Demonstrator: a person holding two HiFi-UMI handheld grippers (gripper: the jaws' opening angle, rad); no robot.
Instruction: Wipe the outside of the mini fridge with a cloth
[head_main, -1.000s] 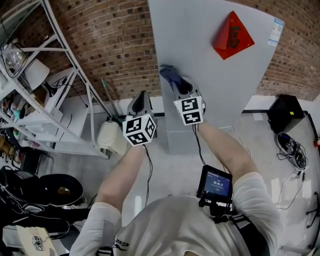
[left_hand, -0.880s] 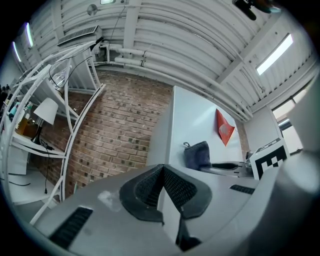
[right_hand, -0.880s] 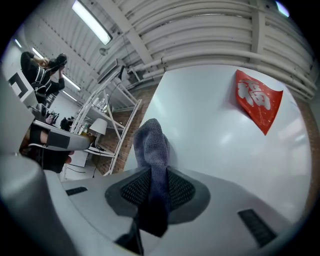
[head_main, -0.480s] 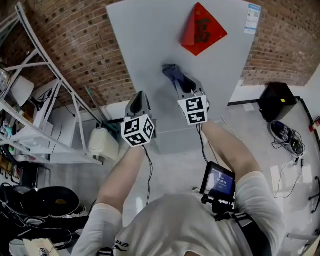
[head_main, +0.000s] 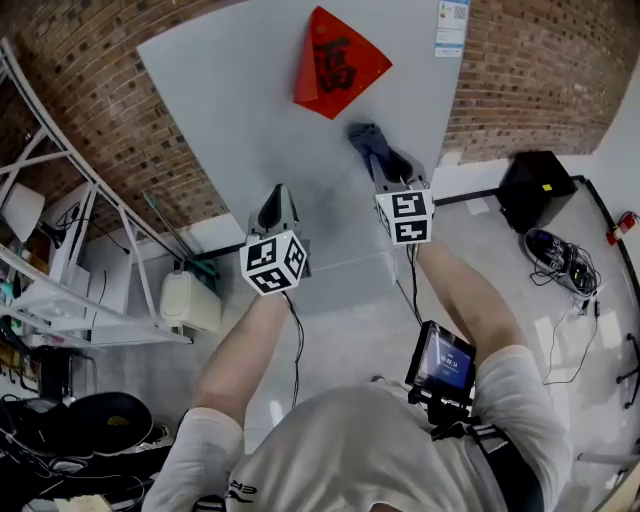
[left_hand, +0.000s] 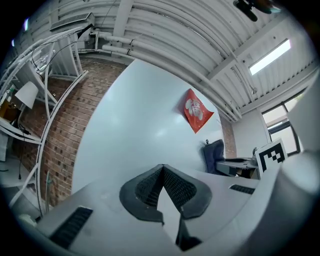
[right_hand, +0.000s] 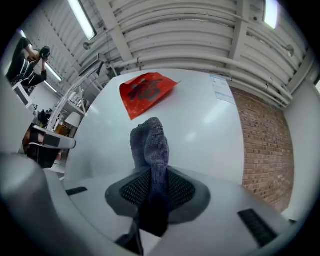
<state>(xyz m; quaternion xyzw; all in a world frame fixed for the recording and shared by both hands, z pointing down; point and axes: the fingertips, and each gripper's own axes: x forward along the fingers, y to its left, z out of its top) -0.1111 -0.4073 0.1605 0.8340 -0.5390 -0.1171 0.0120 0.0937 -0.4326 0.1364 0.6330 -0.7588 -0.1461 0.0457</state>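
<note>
cloth (head_main: 368, 140): pinched in my right gripper (head_main: 386, 168), free end at the grey face of the mini fridge (head_main: 230, 120), just below-right of the red sticker (head_main: 335, 62) | left gripper (head_main: 279, 198): jaws pressed together on nothing, left of the cloth | brick wall (head_main: 540, 70) either side

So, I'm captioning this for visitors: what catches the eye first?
The red diamond-shaped paper high on the pale grey fridge door. Just below it, the right claw is shut on a dark blue-grey cloth at the door; the left claw, lower left, is shut and empty.
</note>
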